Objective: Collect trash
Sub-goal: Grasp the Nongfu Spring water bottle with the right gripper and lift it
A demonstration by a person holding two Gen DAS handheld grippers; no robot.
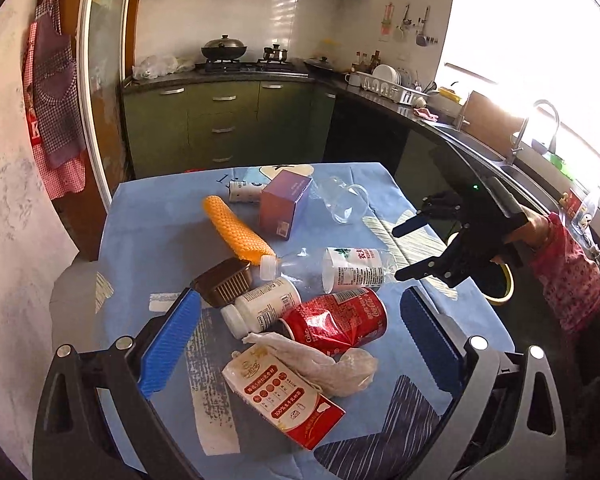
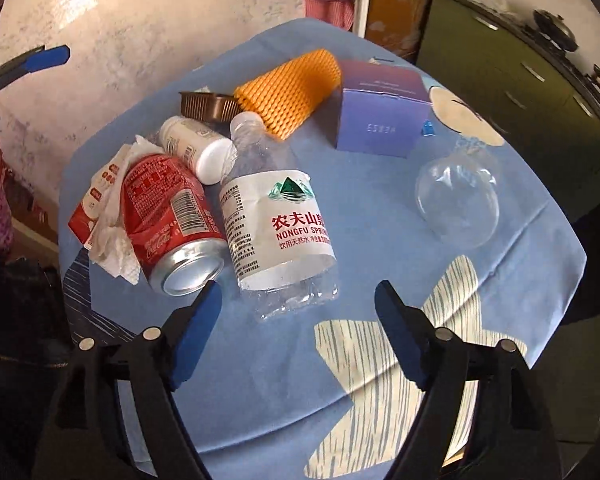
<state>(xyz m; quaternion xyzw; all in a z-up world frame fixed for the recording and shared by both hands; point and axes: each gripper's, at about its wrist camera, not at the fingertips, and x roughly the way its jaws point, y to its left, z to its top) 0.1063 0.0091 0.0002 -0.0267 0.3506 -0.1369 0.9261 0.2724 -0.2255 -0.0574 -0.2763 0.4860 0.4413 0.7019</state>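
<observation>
We hold left gripper [image 1: 300, 344] spread wide, empty, above crushed cola can [image 1: 334, 322], tissue [image 1: 320, 364], milk carton [image 1: 282, 404] on blue tablecloth [image 1: 148, 216]. Right gripper [image 2: 298, 332] parted, empty; water bottle [image 2: 276, 224] base just ahead of fingertips, untouched.

Two white pill bottles [image 1: 260, 307]; one can [image 1: 334, 318]

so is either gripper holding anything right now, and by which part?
Nothing is held. Left gripper hovers with jaws wide over the crushed cola can; right gripper is open above the water bottle, touching neither.
</observation>
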